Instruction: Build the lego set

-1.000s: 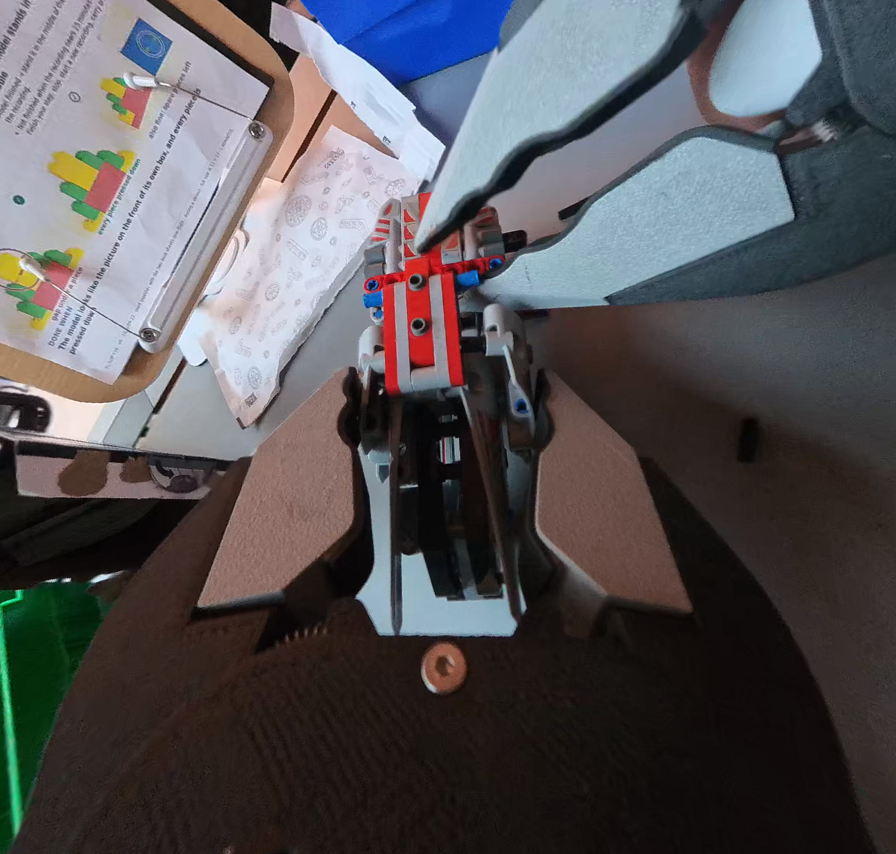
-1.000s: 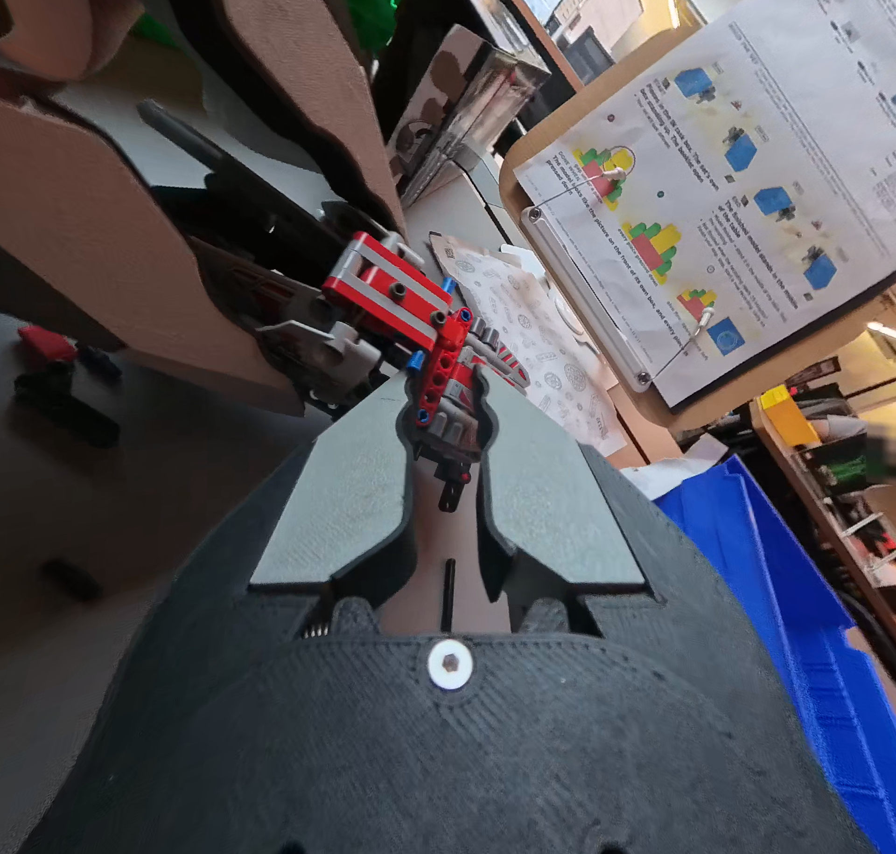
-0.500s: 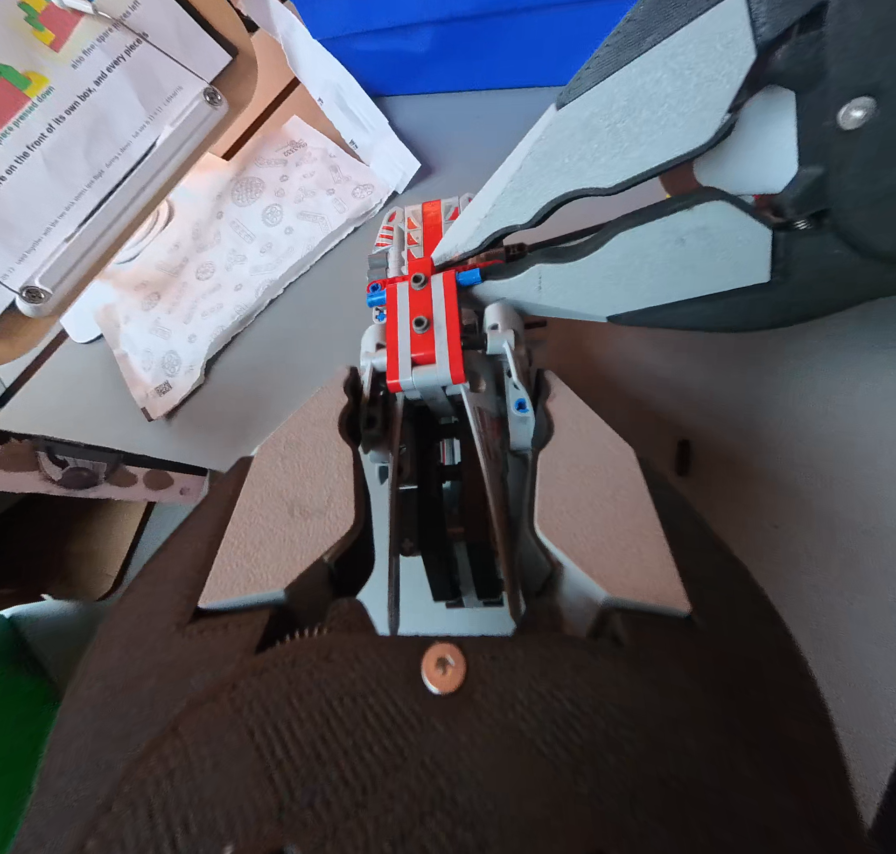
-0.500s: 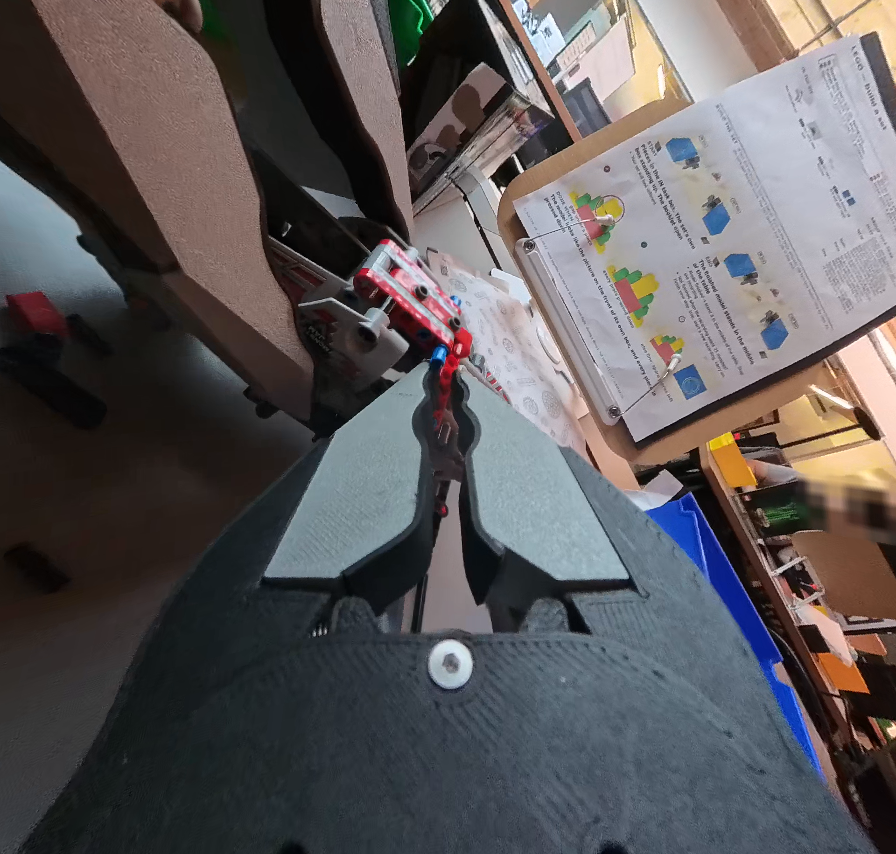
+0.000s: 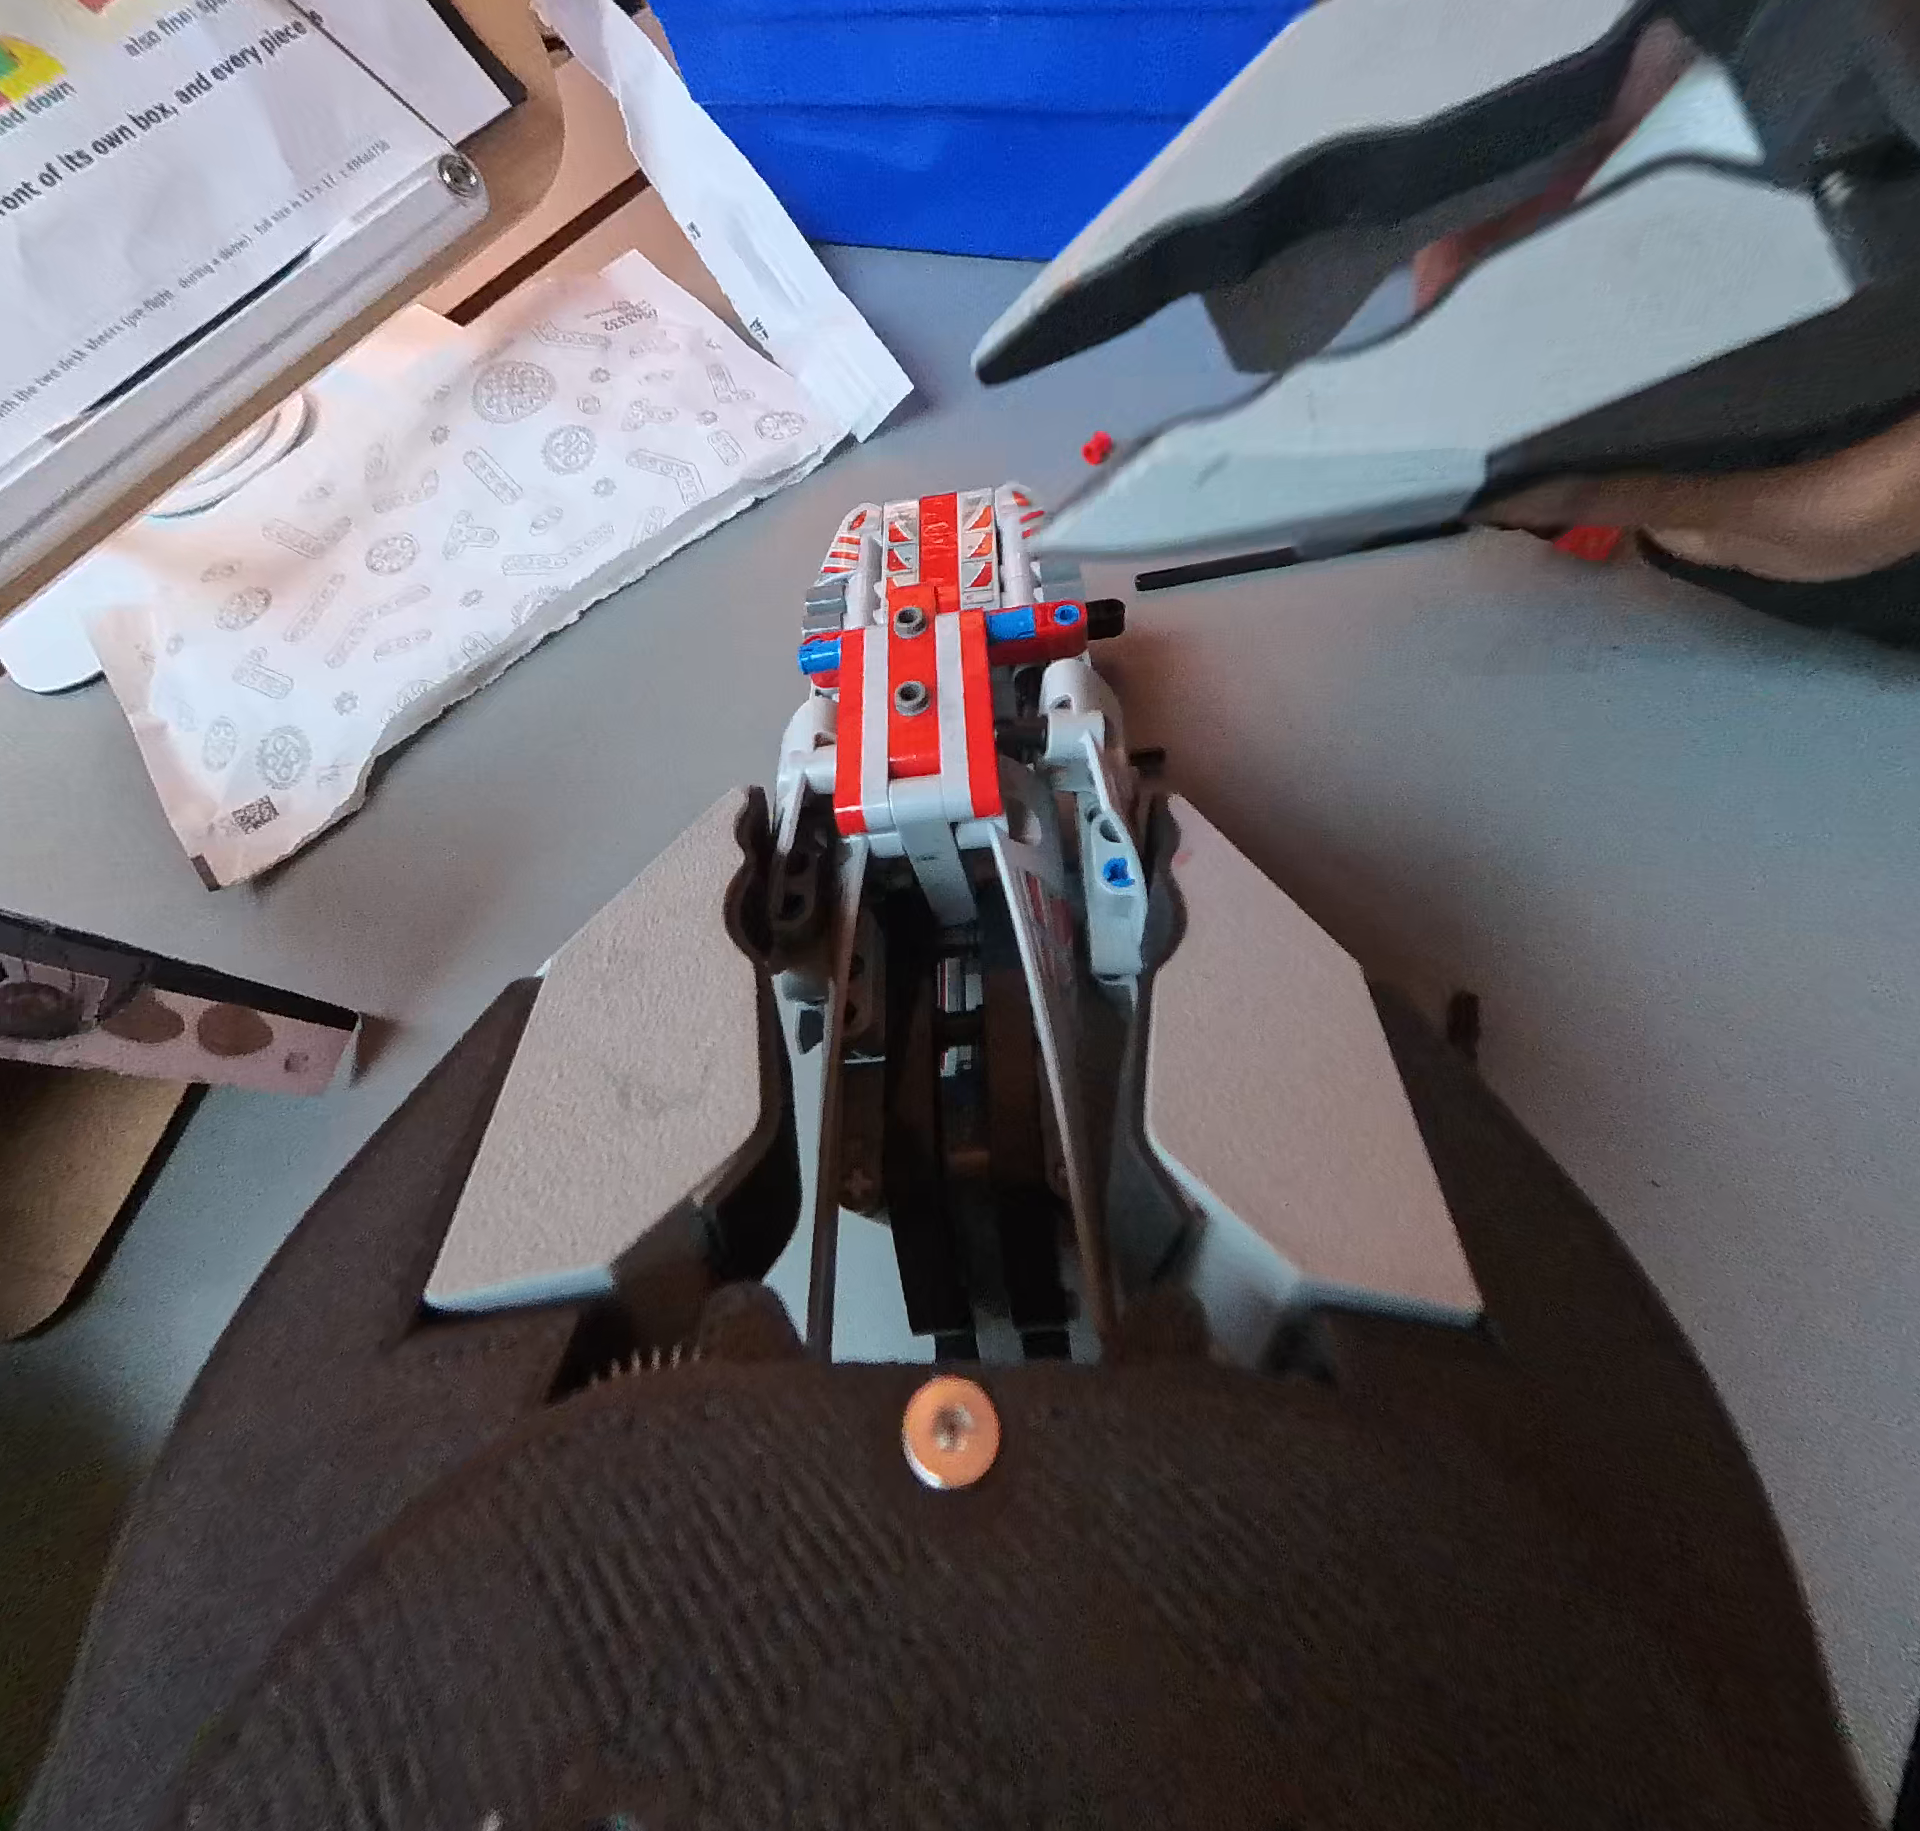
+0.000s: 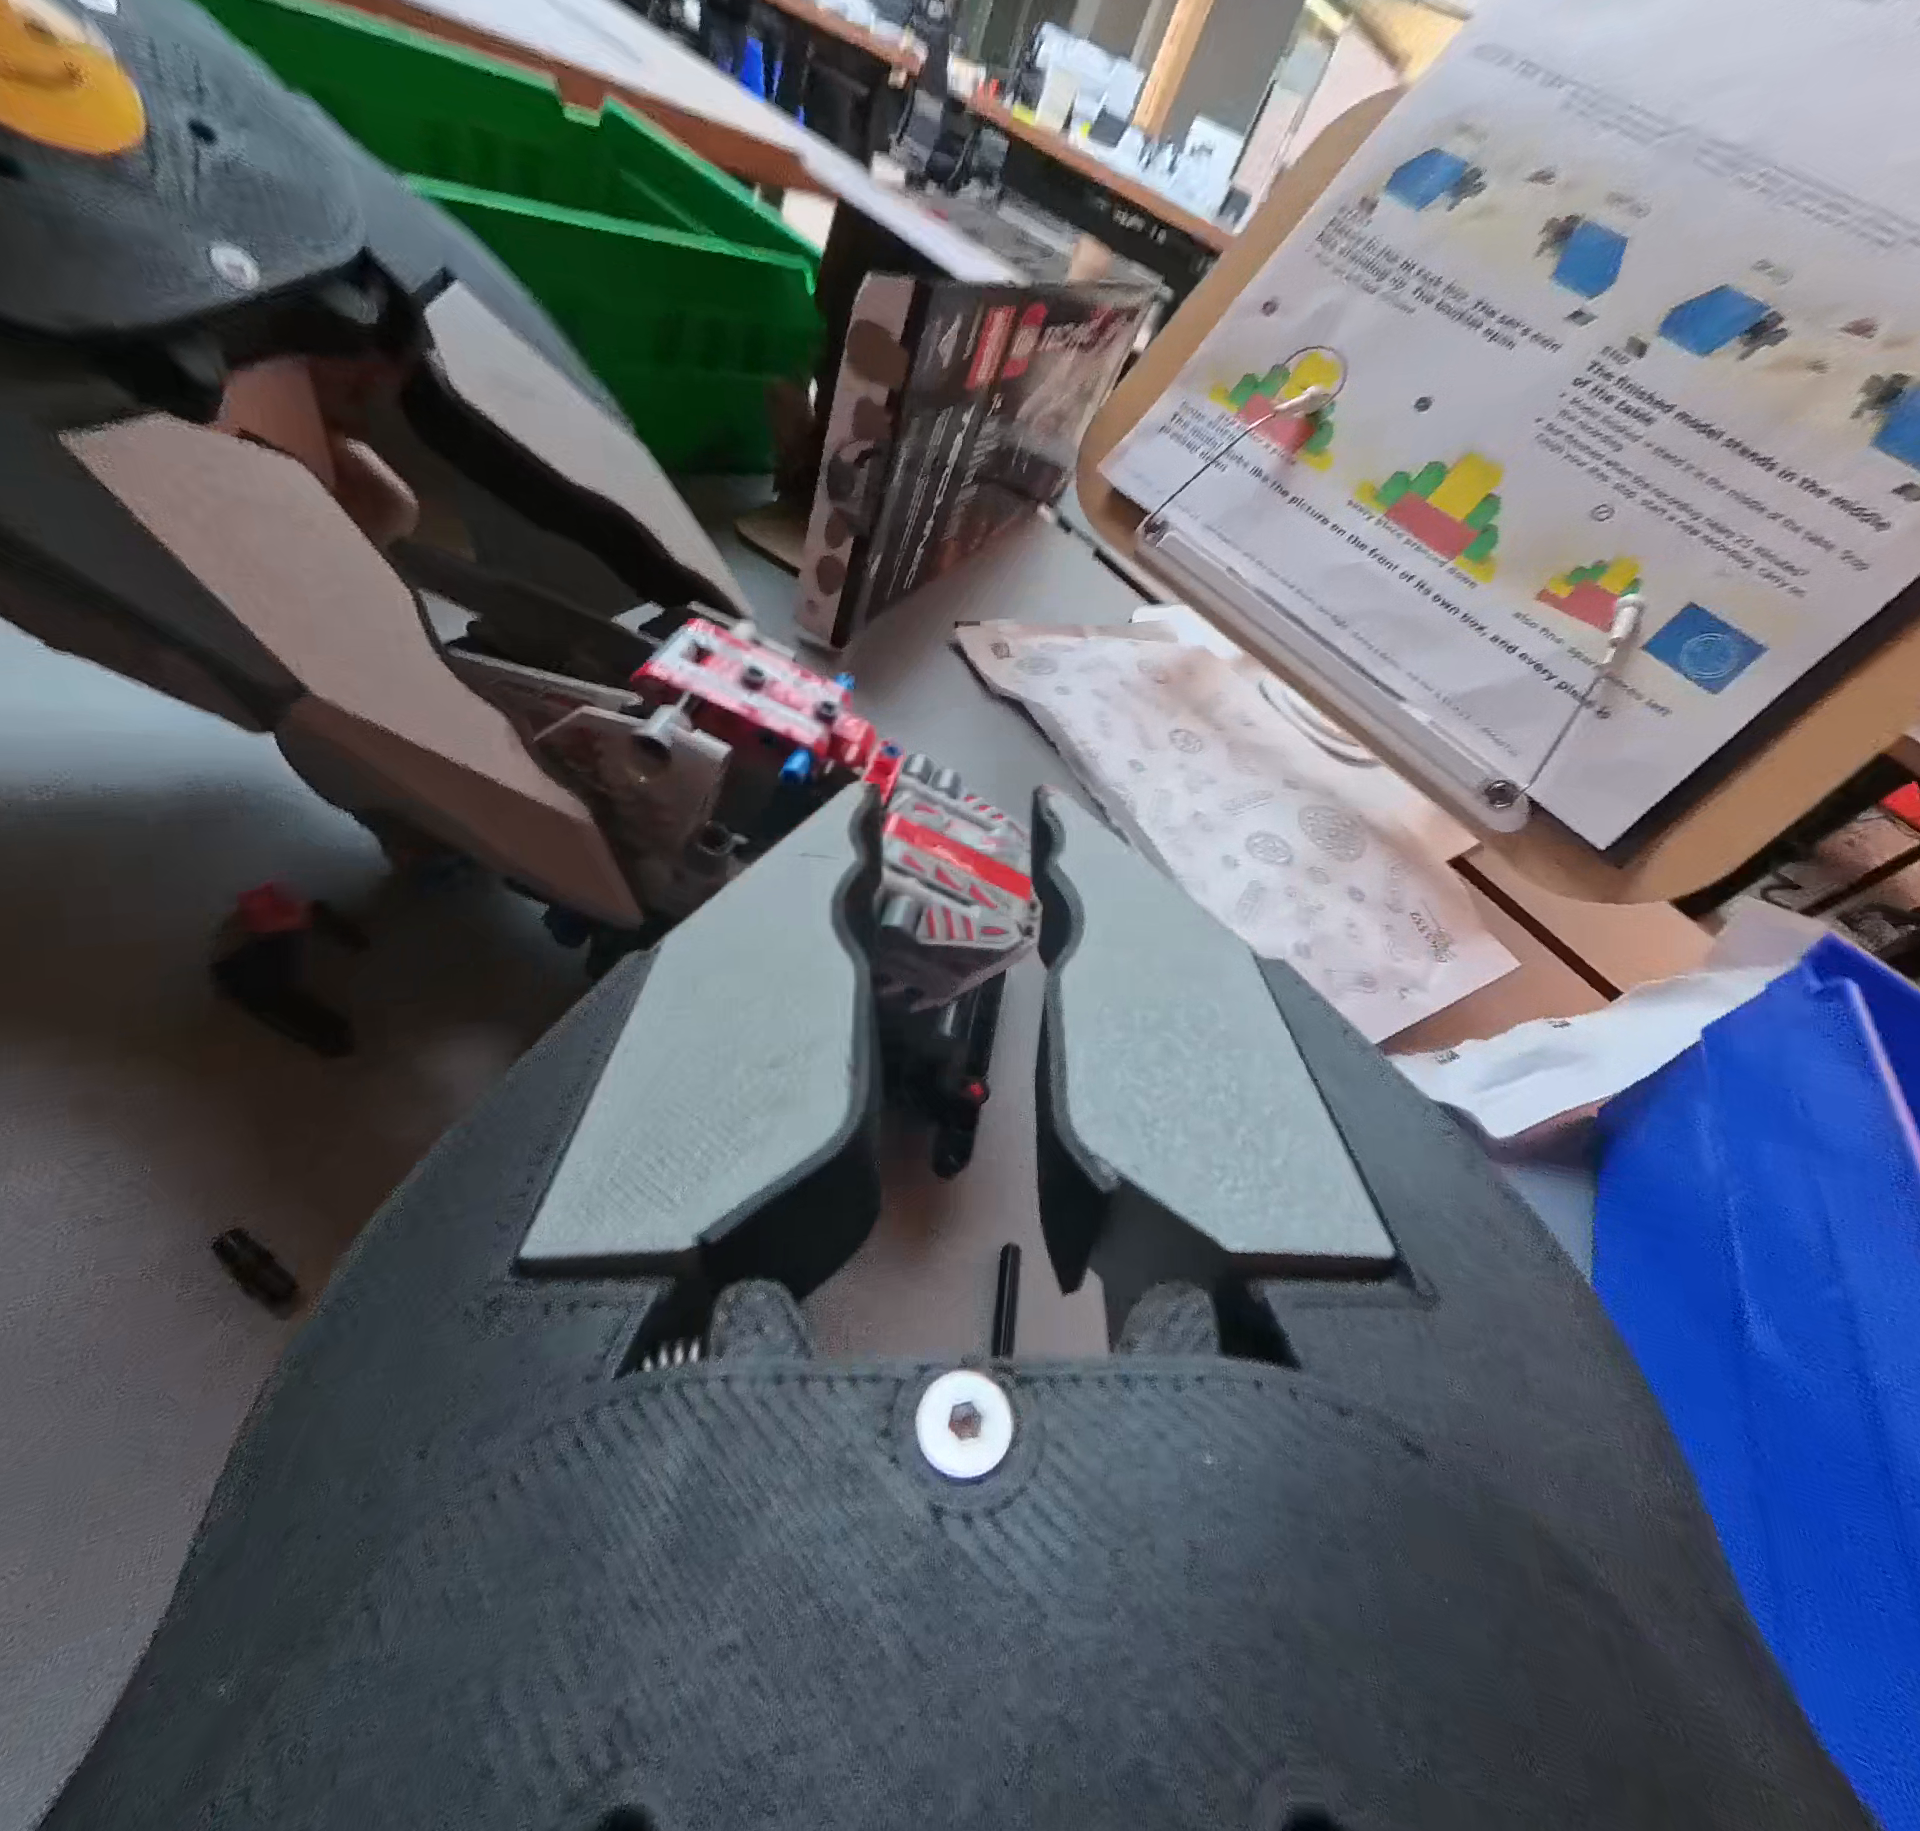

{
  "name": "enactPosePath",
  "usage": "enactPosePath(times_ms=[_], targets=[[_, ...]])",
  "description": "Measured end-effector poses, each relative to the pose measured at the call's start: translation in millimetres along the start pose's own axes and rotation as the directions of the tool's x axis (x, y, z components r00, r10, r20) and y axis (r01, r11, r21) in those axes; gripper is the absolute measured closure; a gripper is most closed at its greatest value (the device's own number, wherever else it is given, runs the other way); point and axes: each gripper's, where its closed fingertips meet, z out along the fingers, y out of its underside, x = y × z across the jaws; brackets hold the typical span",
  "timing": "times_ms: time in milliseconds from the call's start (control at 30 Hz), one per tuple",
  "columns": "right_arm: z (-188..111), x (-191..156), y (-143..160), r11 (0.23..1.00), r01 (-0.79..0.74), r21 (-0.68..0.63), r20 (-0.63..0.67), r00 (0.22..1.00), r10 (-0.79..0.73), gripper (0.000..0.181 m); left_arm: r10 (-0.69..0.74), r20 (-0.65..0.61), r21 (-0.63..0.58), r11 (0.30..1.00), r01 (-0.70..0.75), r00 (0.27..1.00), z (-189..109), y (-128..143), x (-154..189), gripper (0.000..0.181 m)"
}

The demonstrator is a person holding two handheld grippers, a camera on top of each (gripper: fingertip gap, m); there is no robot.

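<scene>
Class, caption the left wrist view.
Left gripper clamps the red-and-grey lego model; open right gripper hovers beside its nose.

The rear of the lego model (image 5: 920,742) is hidden between the left gripper's (image 5: 951,846) fingers. The right gripper (image 5: 1023,451) is blurred and cut off at the left wrist view's right edge. The instruction sheet (image 6: 1558,410) runs off the frame, and the far benches (image 6: 935,119) blur.
</scene>
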Motion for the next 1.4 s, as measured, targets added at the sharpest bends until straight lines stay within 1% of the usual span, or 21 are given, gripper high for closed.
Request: enactPosePath(times_ms=[167,267,367,400,433,500,533,600,667,700,800,867,933,967,1033,1067,1133,1167,1200,1267,1400], targets=[[10.6,-10.0,10.0,0.987,0.124,-0.099,-0.013,0.992,-0.126,0.145,0.018,0.008,-0.021,1.000,-0.018,1.000,-0.1,0.6,0.9,0.111],[16.0,-5.9,12.0,0.957,0.227,-0.178,-0.062,0.968,-0.242,0.137,0.044,0.021,-0.066,0.997,-0.043,0.999,-0.3,4.7,0.8,0.109],[16.9,-6.8,7.4,0.879,0.406,-0.250,-0.050,0.901,-0.431,0.141,0.118,0.060,-0.134,0.985,-0.110,0.991,1.6,12.9,-1.8,0.105],[18.3,-9.3,7.7,0.849,0.460,-0.261,-0.024,0.876,-0.482,0.145,0.136,0.070,-0.137,0.983,-0.125,0.988,2.6,13.1,-2.9,0.105],[19.8,-13.7,9.8,0.825,0.499,-0.264,0.021,0.859,-0.512,0.155,0.139,0.075,-0.137,0.982,-0.128,0.987,3.0,12.7,-4.5,0.107],[21.0,-20.5,15.2,0.807,0.522,-0.275,0.113,0.852,-0.512,0.176,0.123,0.066,-0.125,0.986,-0.114,0.990,3.8,12.2,-5.7,0.107],[20.3,-21.0,16.1,0.798,0.527,-0.291,0.146,0.849,-0.508,0.179,0.124,0.064,-0.119,0.986,-0.116,0.990,3.8,11.9,-5.6,0.108],[18.6,-17.6,15.3,0.785,0.515,-0.345,0.195,0.857,-0.477,0.172,0.132,0.061,-0.119,0.985,-0.124,0.989,3.9,11.7,-4.3,0.107],[19.3,-11.4,13.7,0.790,0.467,-0.398,0.221,0.884,-0.412,0.154,0.130,0.066,-0.125,0.985,-0.121,0.989,4.5,11.5,-4.4,0.107],[20.2,-9.0,14.1,0.798,0.437,-0.414,0.231,0.899,-0.372,0.145,0.128,0.068,-0.126,0.985,-0.119,0.989,4.8,11.4,-4.7,0.107],[23.8,-5.5,17.9,0.844,0.326,-0.426,0.236,0.941,-0.244,0.133,0.121,0.073,-0.122,0.986,-0.112,0.990,5.4,11.1,-5.5,0.107],[24.1,-8.7,21.0,0.867,0.270,-0.419,0.247,0.953,-0.177,0.146,0.123,0.076,-0.118,0.986,-0.114,0.989,5.3,10.8,-5.3,0.107],[26.2,-2.8,21.5,0.876,0.257,-0.408,0.197,0.962,-0.191,0.138,0.121,0.078,-0.113,0.987,-0.112,0.990,5.8,10.2,-4.6,0.107],[26.2,-2.6,21.8,0.871,0.273,-0.408,0.186,0.959,-0.213,0.138,0.112,0.071,-0.105,0.989,-0.104,0.991,5.8,9.0,-3.0,0.108],[25.8,-5.3,22.0,0.858,0.301,-0.416,0.197,0.951,-0.238,0.150,0.104,0.076,-0.110,0.989,-0.095,0.992,5.7,9.1,-3.2,0.109],[26.4,-3.9,21.8,0.854,0.302,-0.423,0.192,0.951,-0.241,0.149,0.104,0.081,-0.117,0.989,-0.094,0.991,5.4,9.4,-3.5,0.109],[28.8,-2.0,21.0,0.857,0.284,-0.431,0.169,0.958,-0.232,0.139,0.088,0.094,-0.134,0.988,-0.075,0.992,4.3,10.7,-5.4,0.110],[28.8,-8.1,21.8,0.863,0.281,-0.419,0.190,0.957,-0.219,0.145,0.080,0.096,-0.139,0.988,-0.067,0.992,3.8,11.3,-5.8,0.110],[28.4,-12.6,21.8,0.875,0.279,-0.395,0.199,0.956,-0.216,0.163,0.085,0.097,-0.142,0.987,-0.071,0.992,3.4,11.4,-5.6,0.111],[27.4,-13.0,20.4,0.899,0.276,-0.339,0.173,0.958,-0.229,0.165,0.100,0.106,-0.143,0.986,-0.085,0.989,3.0,11.1,-4.6,0.111],[24.9,-15.4,17.1,0.912,0.320,-0.255,0.124,0.947,-0.298,0.174,0.121,0.115,-0.153,0.983,-0.103,0.986,2.9,10.4,-2.5,0.111]])
